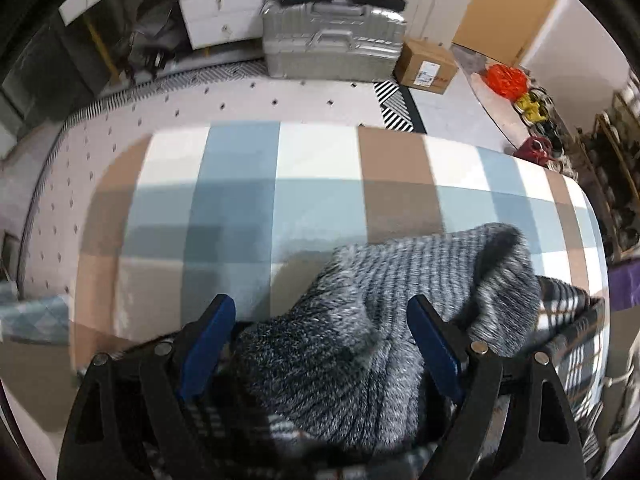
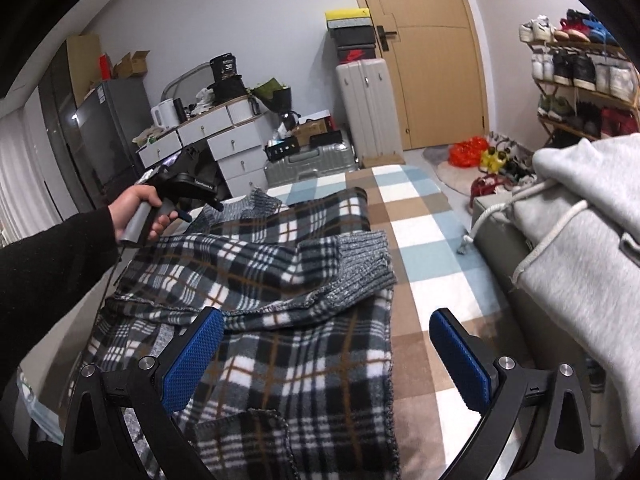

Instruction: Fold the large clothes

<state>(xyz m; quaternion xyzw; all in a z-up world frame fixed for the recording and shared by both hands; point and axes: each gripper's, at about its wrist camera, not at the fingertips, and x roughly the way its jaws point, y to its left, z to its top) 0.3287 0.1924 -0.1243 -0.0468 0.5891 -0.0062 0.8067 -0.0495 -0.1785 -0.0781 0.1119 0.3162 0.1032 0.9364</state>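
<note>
A large plaid garment (image 2: 280, 320) with grey knit ribbed parts (image 2: 360, 264) lies on a checked blue, brown and white mat (image 2: 424, 240). My left gripper (image 1: 320, 312) is open, its blue pads either side of a bunched grey knit part (image 1: 360, 344) of the garment, above the mat (image 1: 240, 200). In the right wrist view a hand holds the left gripper (image 2: 192, 204) at the garment's far left edge. My right gripper (image 2: 326, 328) is open and empty, just above the near plaid part.
A grey hoodie (image 2: 580, 240) lies on a box at the right. Silver suitcases (image 1: 332, 44), white drawers (image 2: 236, 148), a cardboard box (image 1: 426, 66), a shoe rack (image 2: 580, 80) and a door (image 2: 432, 52) stand around the mat.
</note>
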